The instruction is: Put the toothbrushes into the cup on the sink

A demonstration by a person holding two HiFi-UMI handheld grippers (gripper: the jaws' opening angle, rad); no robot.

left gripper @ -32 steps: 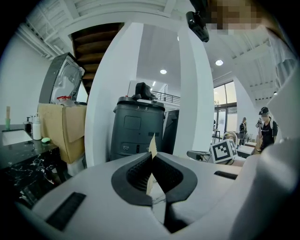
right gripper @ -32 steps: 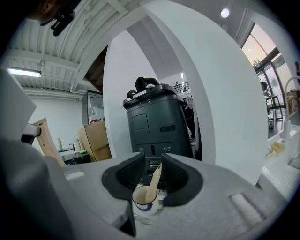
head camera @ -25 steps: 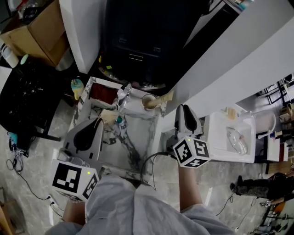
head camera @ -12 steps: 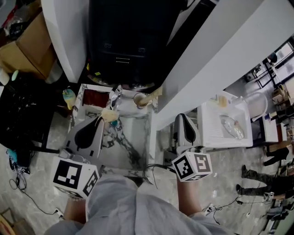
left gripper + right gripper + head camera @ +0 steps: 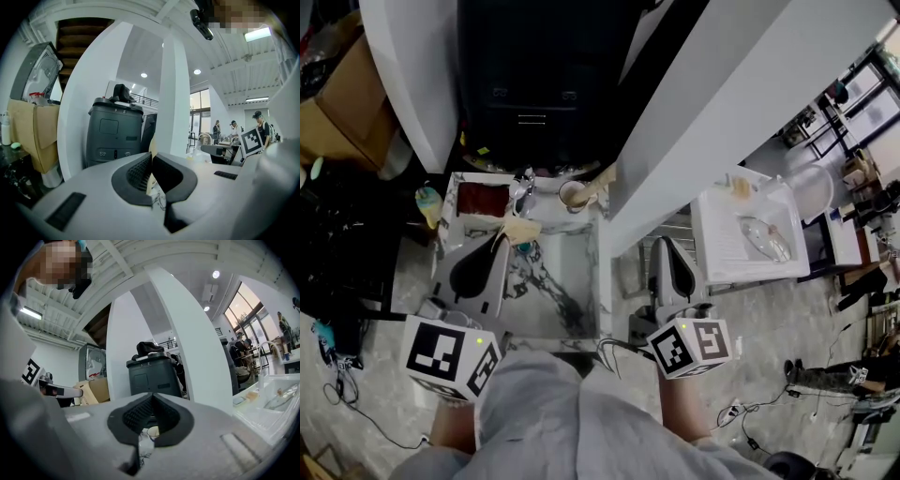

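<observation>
Head view, sink: the marble sink [image 5: 602, 281] lies below centre, with its tap [image 5: 523, 184] at the far edge.
Head view, cup: the cup [image 5: 573, 195] stands on the sink's far rim, just right of the tap. A leaning toothbrush [image 5: 602, 178] pokes out of it toward the right.
Head view, left gripper: the left gripper [image 5: 504, 246] hangs over the basin's left side with a pale toothbrush [image 5: 521, 229] at its tip, short of the cup.
Head view, right gripper: the right gripper [image 5: 668, 246] is beyond the sink's right edge, apart from the cup.
Left gripper view, jaws: closed on a thin pale handle, judged to be the pale toothbrush.
Right gripper view, jaws: just closed together, with nothing between them. The cup shows beyond, under the tips.
Step in hand: judged to be carrying the pale toothbrush to the cup.
Doing it well: bring the brush's lower end over the cup's mouth, clear of the leaning toothbrush. Lower it upright and part the jaws only once it sits within the rim.
</observation>
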